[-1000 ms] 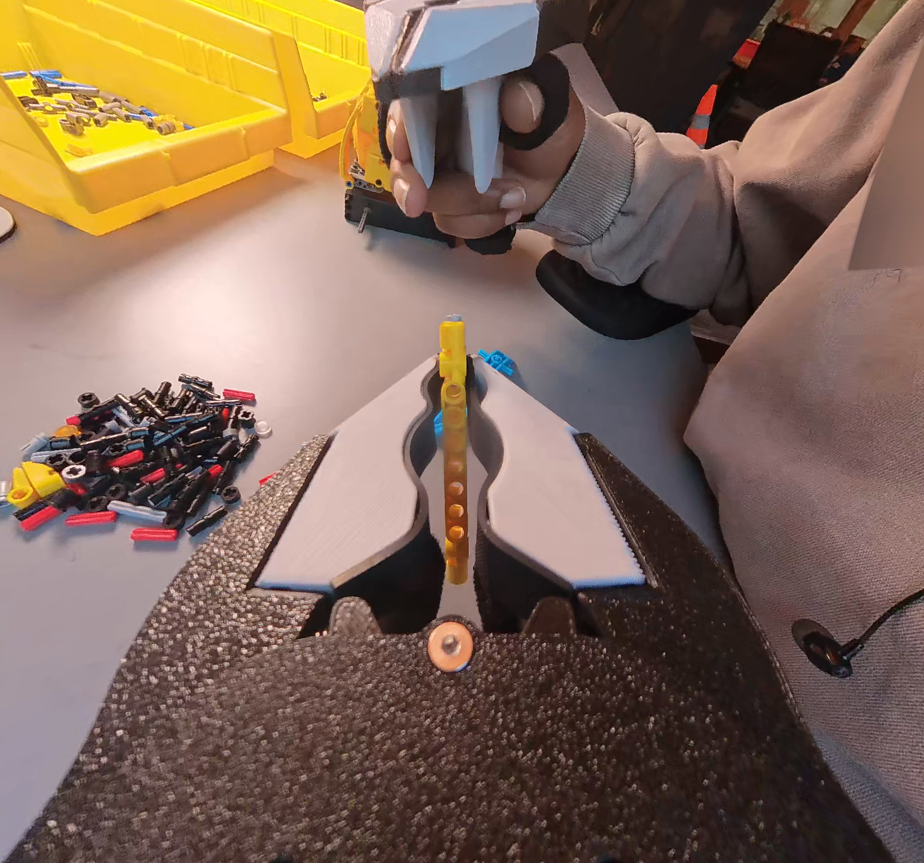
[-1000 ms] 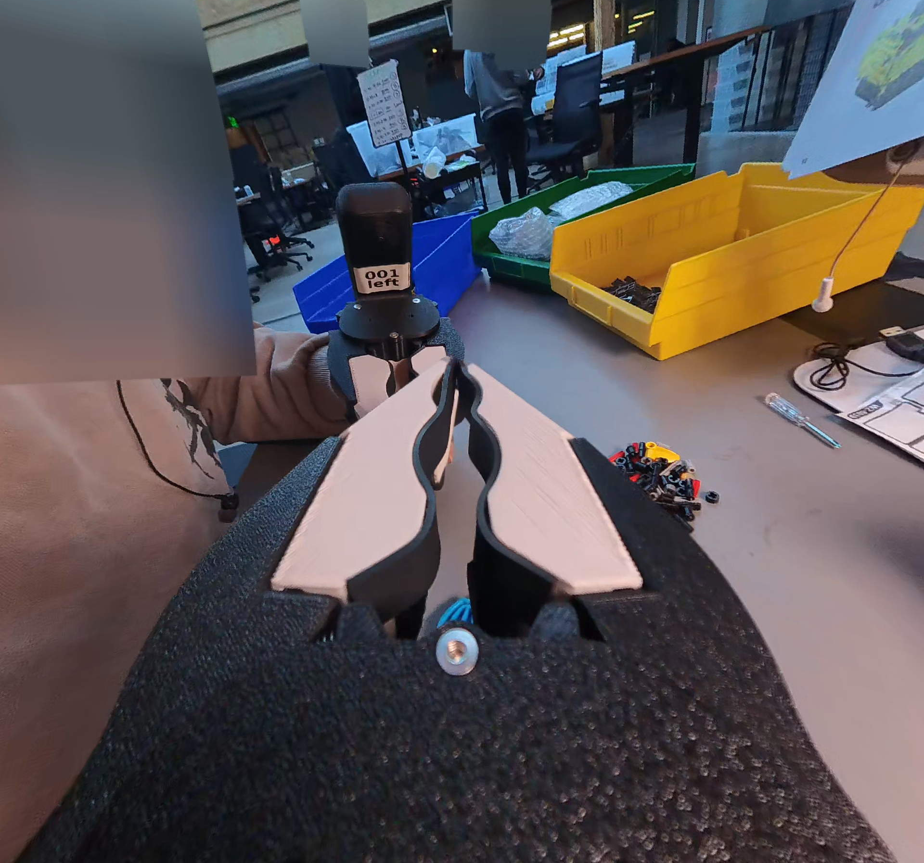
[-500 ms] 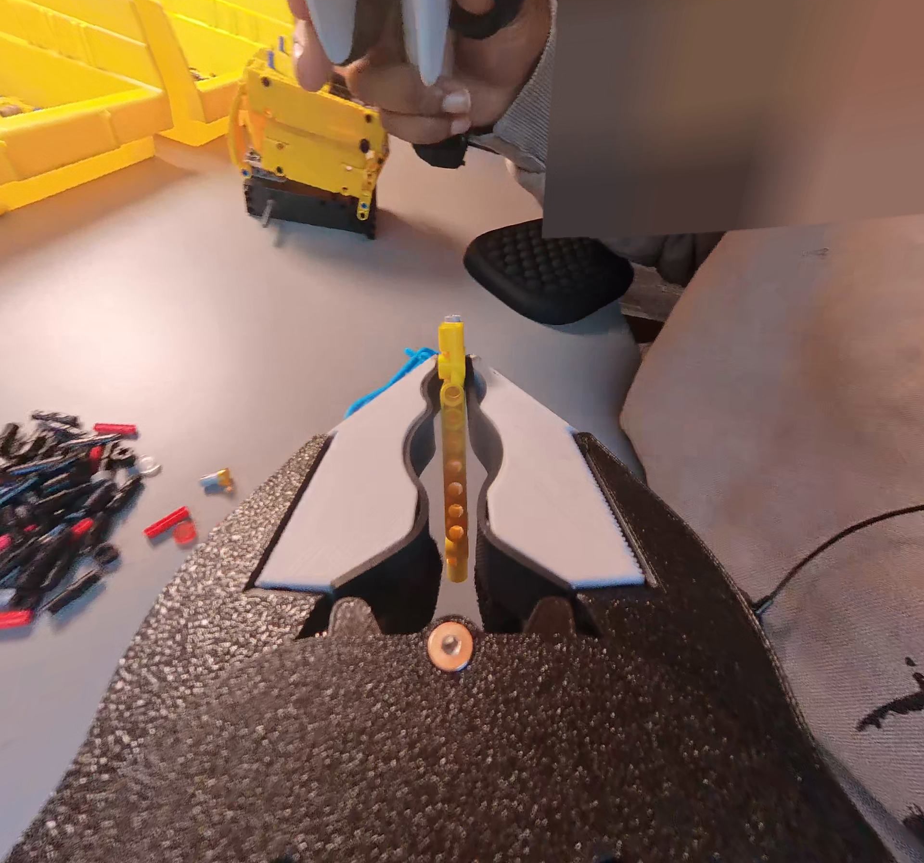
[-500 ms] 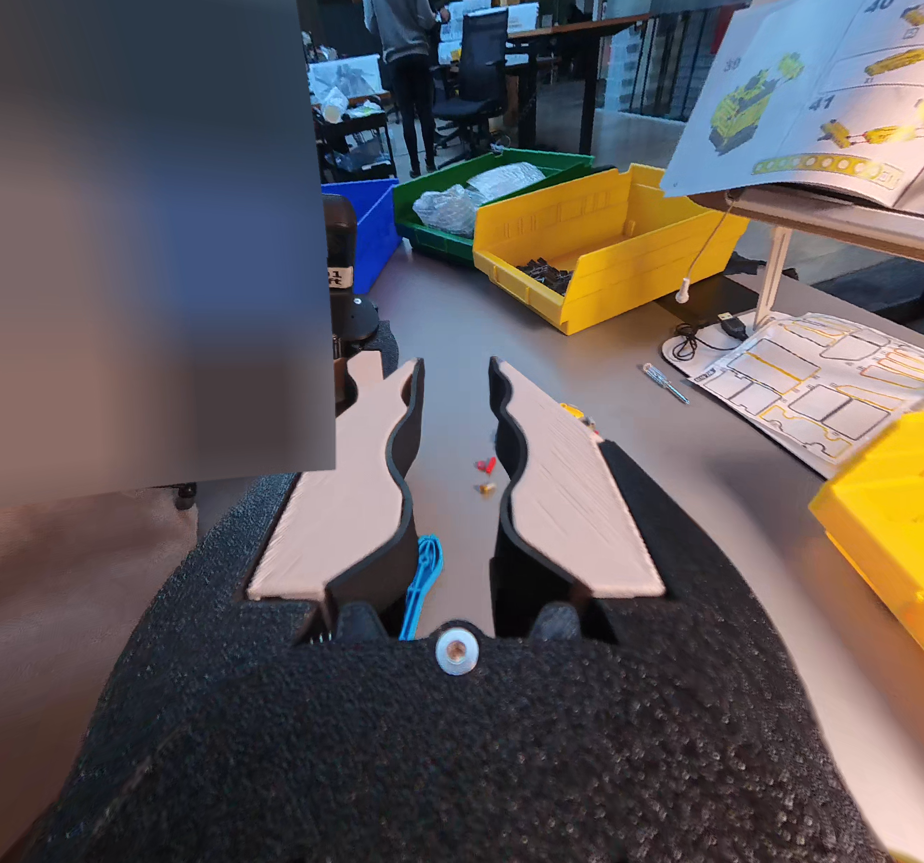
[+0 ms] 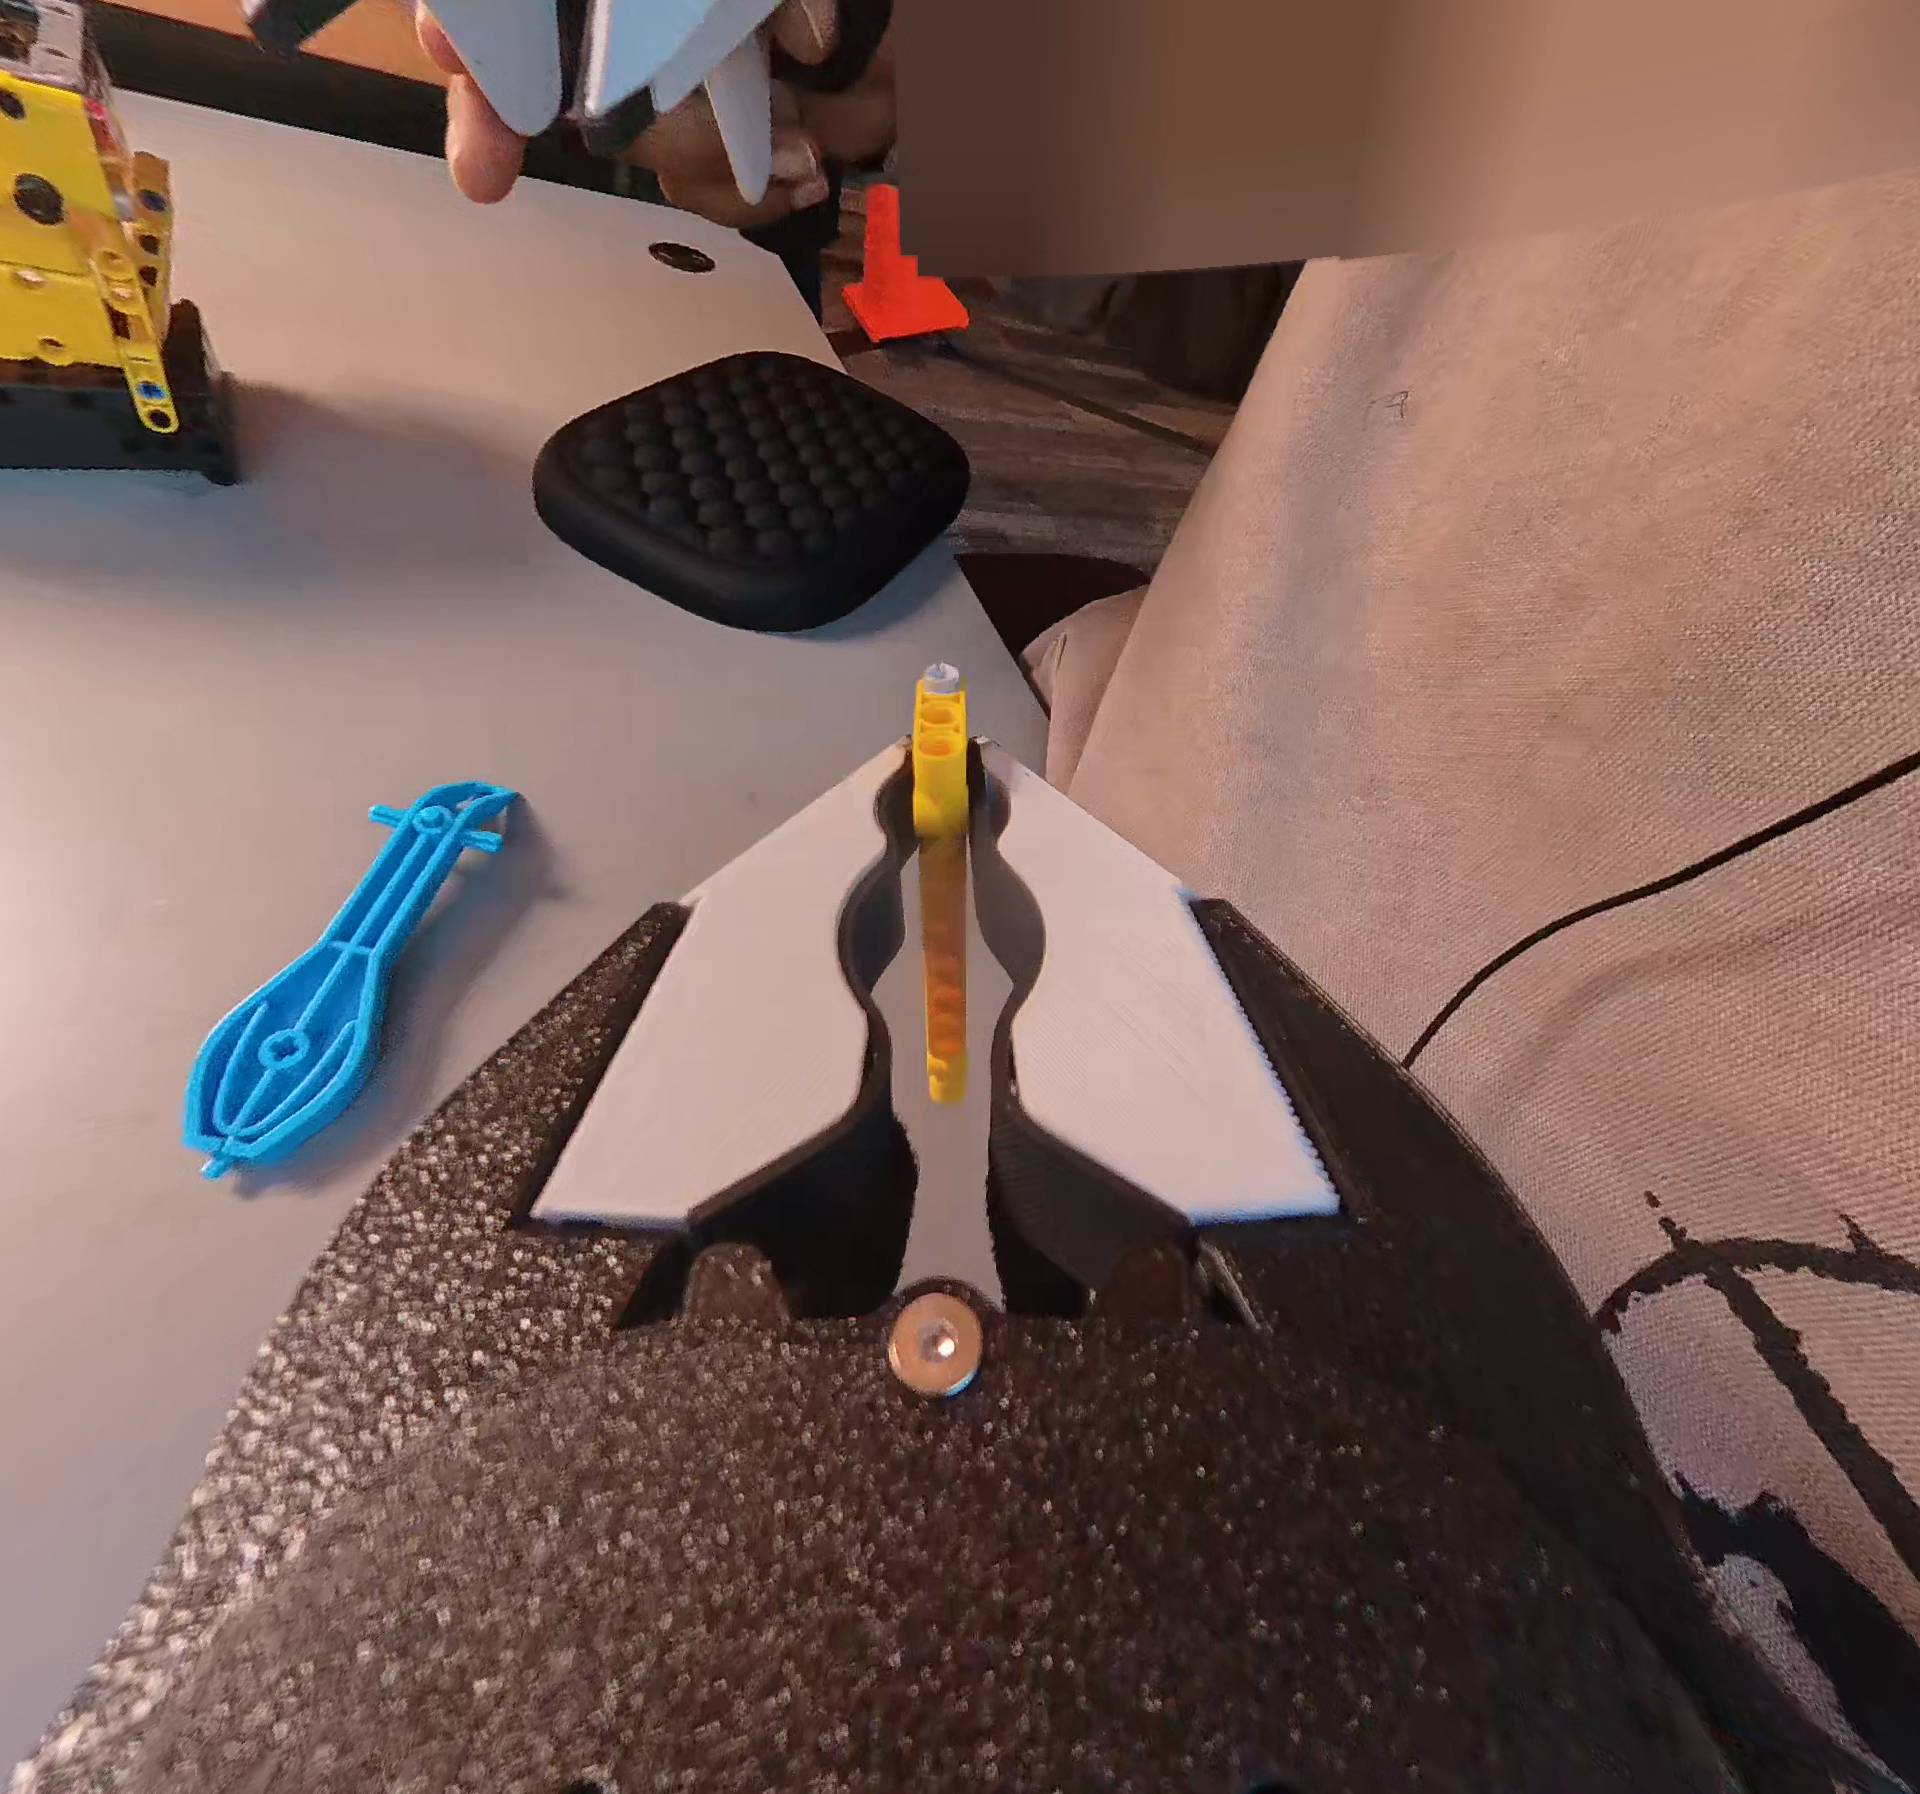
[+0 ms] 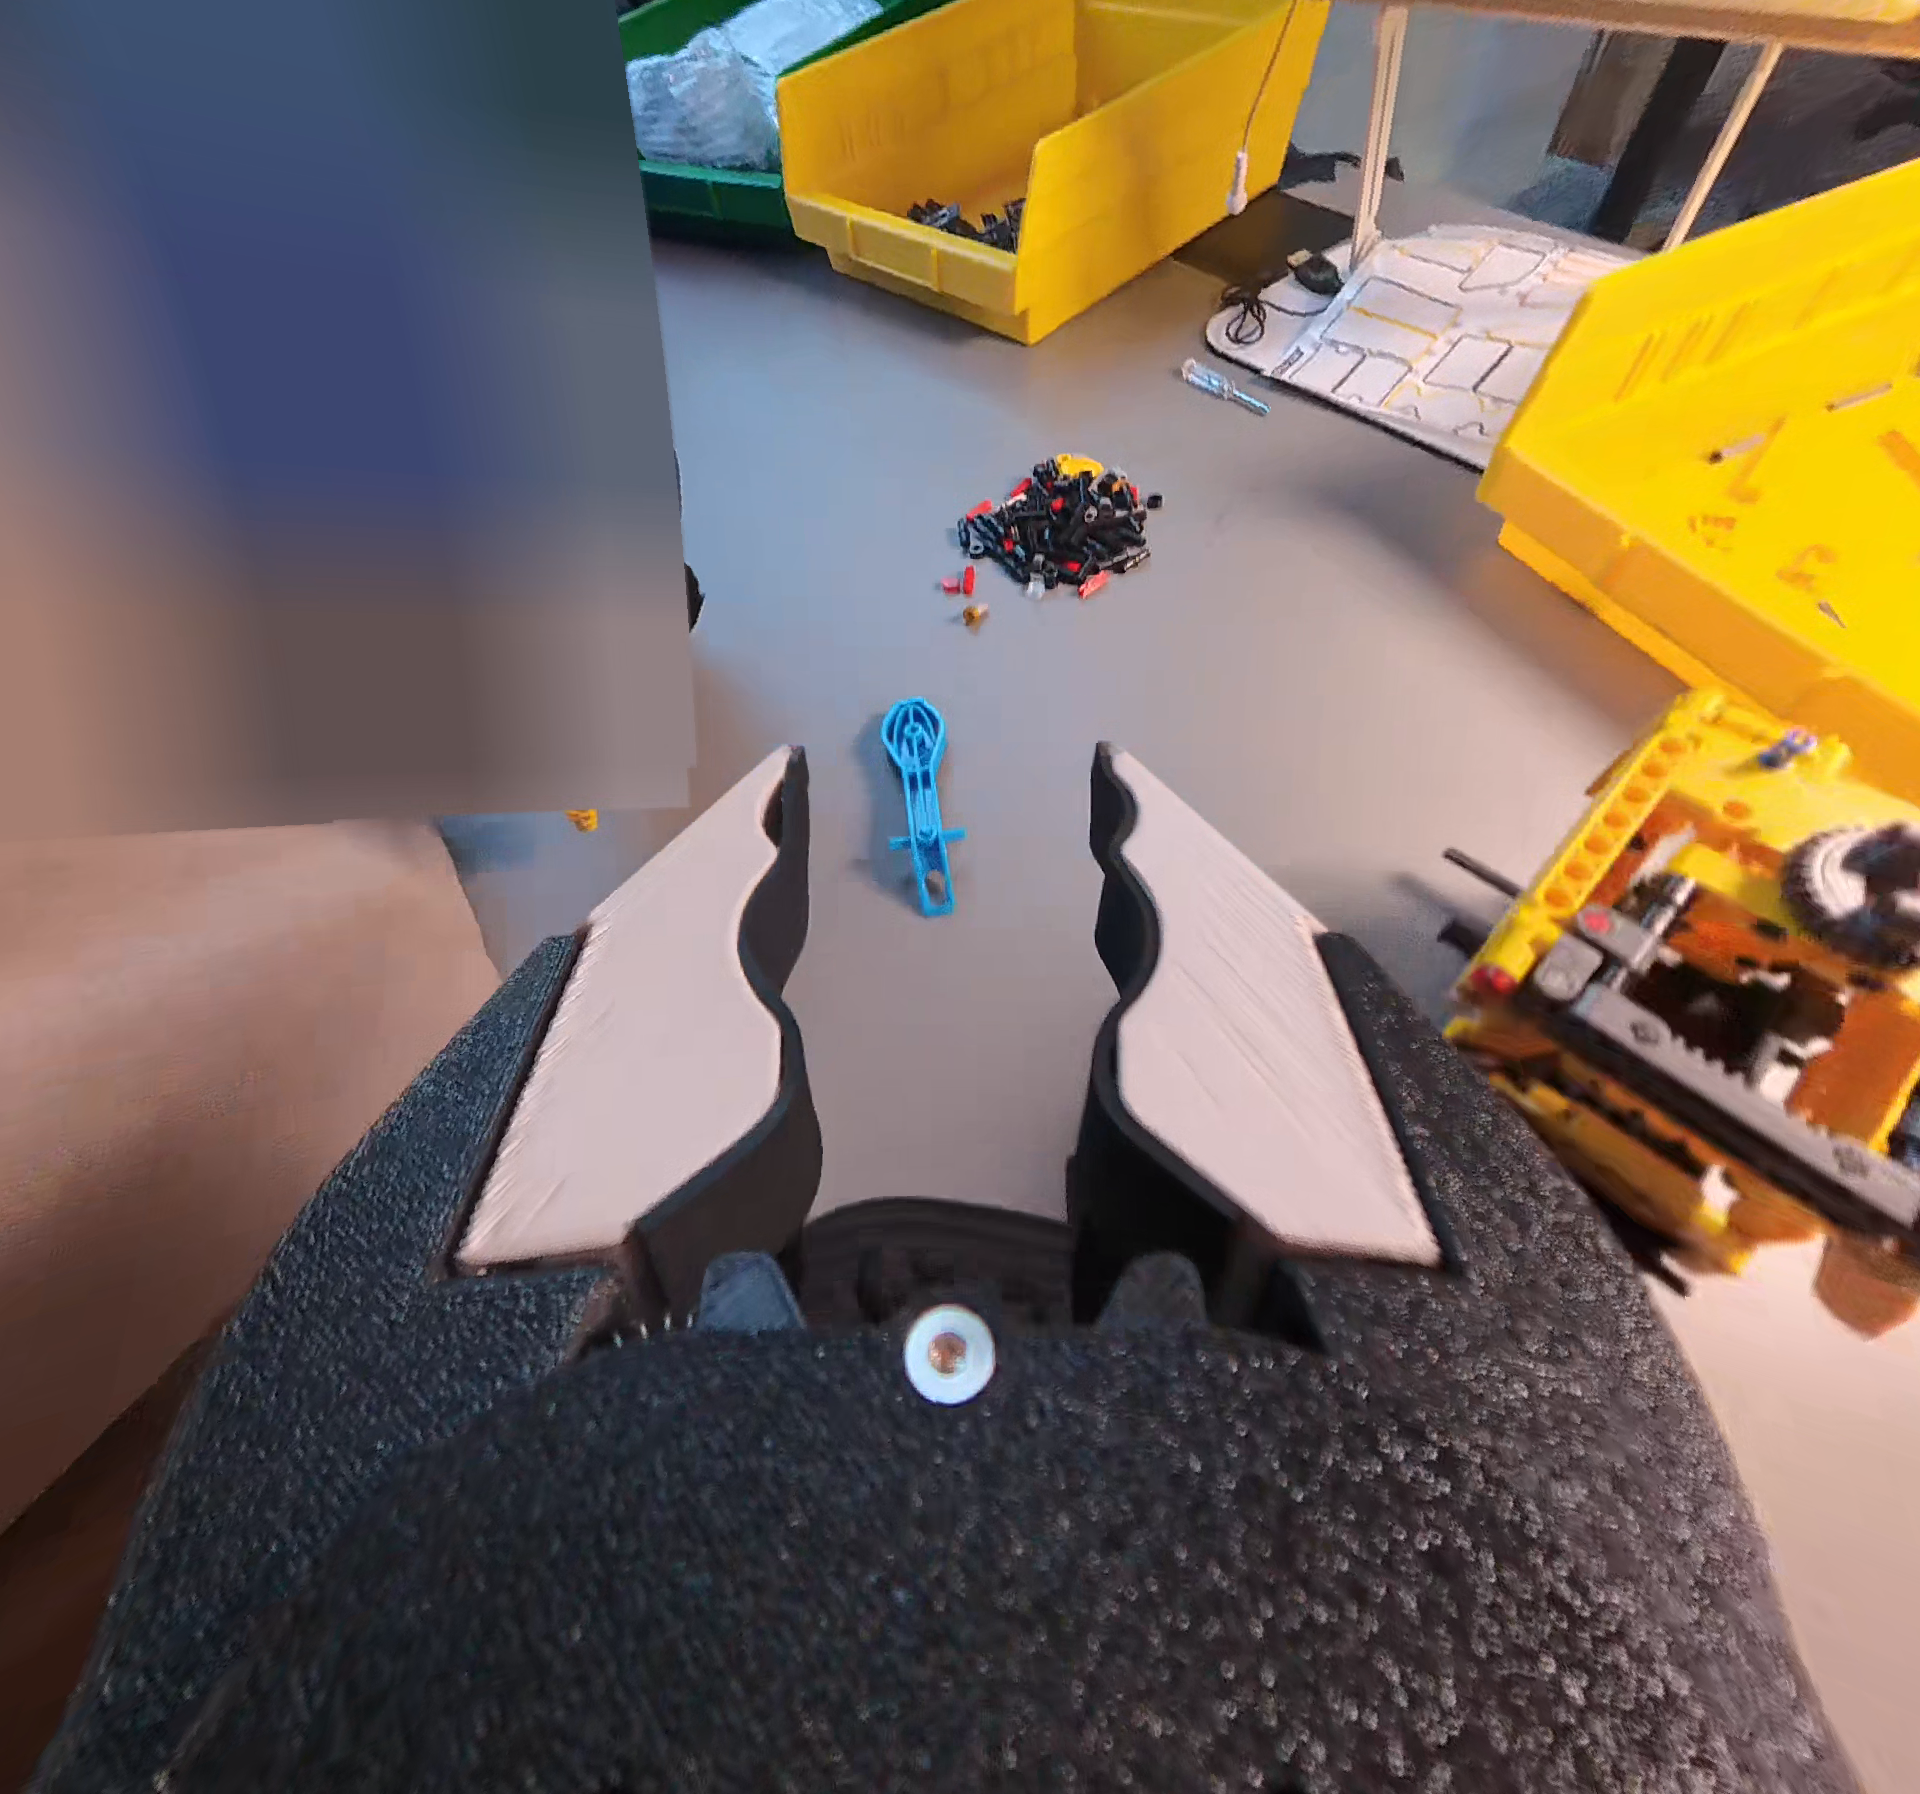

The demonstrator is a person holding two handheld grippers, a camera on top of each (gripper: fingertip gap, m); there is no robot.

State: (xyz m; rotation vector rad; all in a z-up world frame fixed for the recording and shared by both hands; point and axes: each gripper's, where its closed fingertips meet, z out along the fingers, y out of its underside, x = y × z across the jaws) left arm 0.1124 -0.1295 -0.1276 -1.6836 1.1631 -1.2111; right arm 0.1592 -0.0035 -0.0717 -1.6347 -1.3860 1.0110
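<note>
Yellow perforated beam (image 5: 943, 913) clamped upright in our left tongs (image 5: 940, 768), near bench (image 5: 312, 664) edge. Our right tongs (image 6: 940, 778) gape wide, holding nothing, above blue separator tool (image 6: 918, 799) lying on bench. Half-built yellow model (image 6: 1704, 996) right, parts pile (image 6: 1060, 529) far.

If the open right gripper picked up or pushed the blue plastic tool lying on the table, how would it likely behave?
The blue tool is thin openwork plastic, so probably very light and somewhat bendy. It lies flat on the smooth grey table, so a push would likely slide or spin it, not roll it. Its low profile may make it awkward for the right gripper to get under.
</note>
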